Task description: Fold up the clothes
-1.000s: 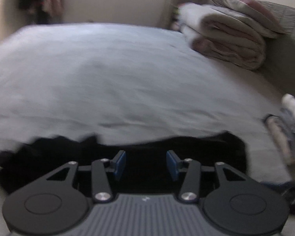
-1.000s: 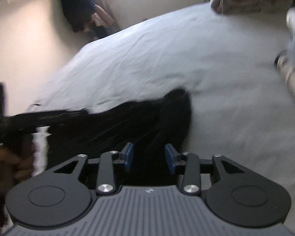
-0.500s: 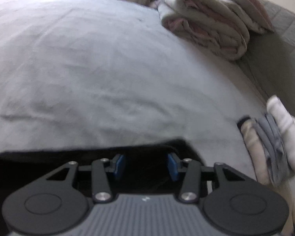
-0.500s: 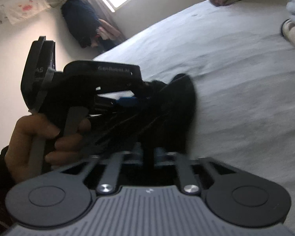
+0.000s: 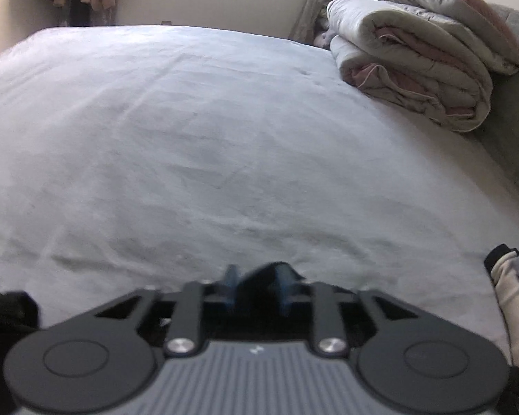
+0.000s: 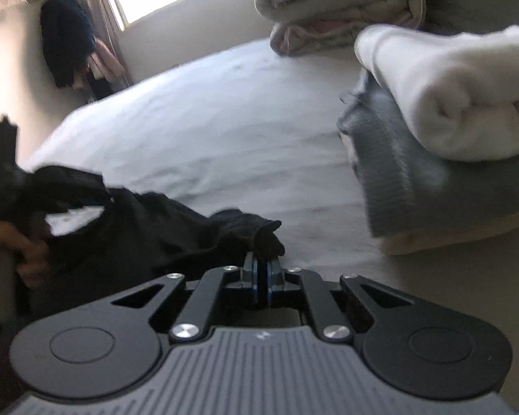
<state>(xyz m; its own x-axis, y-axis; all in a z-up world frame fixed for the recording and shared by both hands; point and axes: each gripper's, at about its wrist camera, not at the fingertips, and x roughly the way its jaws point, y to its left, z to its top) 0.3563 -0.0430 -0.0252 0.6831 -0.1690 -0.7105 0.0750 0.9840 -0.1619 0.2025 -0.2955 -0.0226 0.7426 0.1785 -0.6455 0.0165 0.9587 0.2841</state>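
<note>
The black garment point(image 6: 148, 228) is lying bunched on the near edge of the bed point(image 6: 225, 131), its long axis running across the right wrist view from the person's hand point(image 6: 14, 252) at the left to a pointed corner at the right. The right gripper point(image 6: 261, 276) is pinching that corner, its blue pads pressed together on the cloth. The left gripper point(image 5: 256, 288) is standing part-way apart with a peak of black fabric rising between its fingers; its jaws have just been closing, and whether the pads are pressing the cloth cannot be told. A stack of folded clothes point(image 6: 449, 131) is sitting just to the right, and a folded quilt point(image 5: 415, 65) is resting at the far corner.
</note>
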